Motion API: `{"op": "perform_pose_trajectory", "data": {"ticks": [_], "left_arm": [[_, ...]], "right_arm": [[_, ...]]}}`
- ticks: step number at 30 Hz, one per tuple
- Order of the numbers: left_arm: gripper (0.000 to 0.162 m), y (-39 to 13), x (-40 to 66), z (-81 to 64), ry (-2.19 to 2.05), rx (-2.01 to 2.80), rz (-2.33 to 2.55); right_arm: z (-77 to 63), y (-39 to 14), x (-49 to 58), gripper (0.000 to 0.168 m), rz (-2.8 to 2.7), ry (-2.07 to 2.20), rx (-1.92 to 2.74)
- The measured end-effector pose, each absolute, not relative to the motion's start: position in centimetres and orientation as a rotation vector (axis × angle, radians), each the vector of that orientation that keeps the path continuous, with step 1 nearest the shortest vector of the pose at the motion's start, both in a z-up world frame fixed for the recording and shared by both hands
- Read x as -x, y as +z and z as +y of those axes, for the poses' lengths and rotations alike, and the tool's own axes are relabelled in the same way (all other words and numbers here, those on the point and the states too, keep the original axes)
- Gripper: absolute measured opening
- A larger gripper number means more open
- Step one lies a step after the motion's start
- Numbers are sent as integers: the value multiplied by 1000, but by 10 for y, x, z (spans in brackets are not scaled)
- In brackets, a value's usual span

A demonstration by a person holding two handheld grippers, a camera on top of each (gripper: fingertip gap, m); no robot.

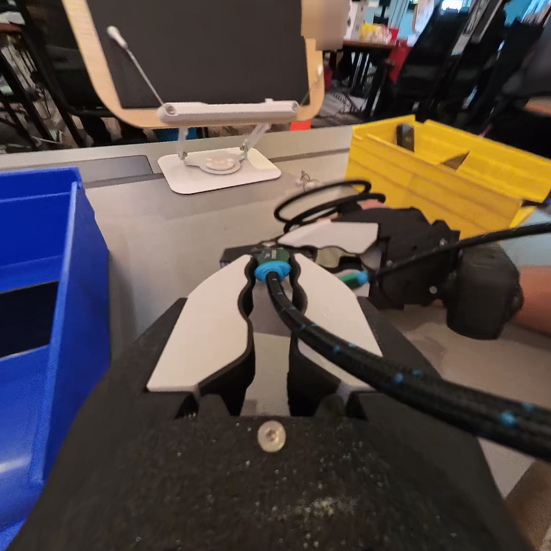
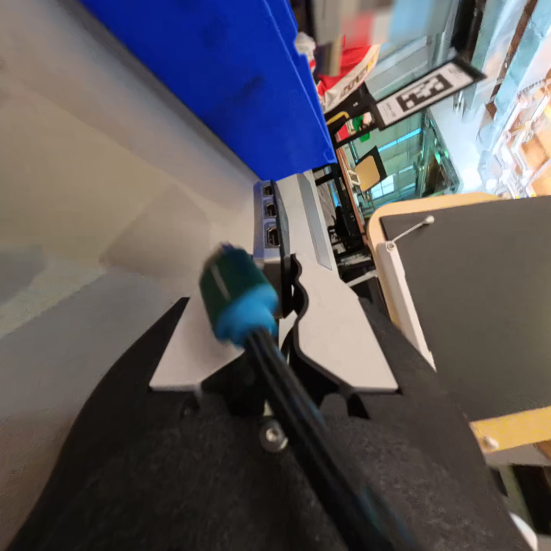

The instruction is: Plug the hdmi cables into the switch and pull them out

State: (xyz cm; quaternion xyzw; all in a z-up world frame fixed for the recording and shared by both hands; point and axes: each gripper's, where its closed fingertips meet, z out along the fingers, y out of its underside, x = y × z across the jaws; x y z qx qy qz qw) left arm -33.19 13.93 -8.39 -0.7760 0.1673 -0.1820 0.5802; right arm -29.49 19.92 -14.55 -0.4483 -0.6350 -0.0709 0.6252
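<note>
My left gripper (image 1: 272,260) is shut on a green HDMI plug (image 1: 272,255) with a blue collar. Its black braided cable (image 1: 328,337) runs back to the right. The plug's front end meets the black switch (image 1: 234,256) on the grey table. My right gripper (image 2: 287,268) is rolled on its side and shut on the near end of the switch (image 2: 269,220), whose three ports face left. It also shows in the left wrist view (image 1: 298,247). A second green plug (image 2: 235,283) lies loose across the right gripper, outside its fingers (image 1: 353,278).
A blue bin (image 1: 44,298) stands close on the left (image 2: 223,74). A yellow bin (image 1: 432,179) stands at the back right. A white stand (image 1: 220,170) holding a dark board is at the back. Loops of black cable (image 1: 322,202) lie behind the switch. A person's arm (image 1: 536,298) is at the right edge.
</note>
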Motion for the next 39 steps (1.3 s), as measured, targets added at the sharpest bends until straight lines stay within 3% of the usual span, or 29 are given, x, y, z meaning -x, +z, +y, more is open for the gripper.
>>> {"op": "perform_pose_trajectory", "data": {"ticks": [10,16,24,28,32,39], "left_arm": [[22,-76,379,146,-300,1784,317],[22,-75,376,137,-462,1773,328],[22,-106,356,141,-483,1881,434],[22,-108,353,140,-494,1893,441],[22,-108,356,140,-486,1895,436],[22,-109,353,138,-485,1899,443]], "right_arm": [[149,-115,267,20,-1525,293,1071],[207,-27,201,20,-1162,473,1316],[239,149,97,20,-951,643,1255],[266,192,37,20,-828,646,1256],[310,162,-8,20,-662,722,1343],[355,-33,-56,20,-750,972,1952]]}}
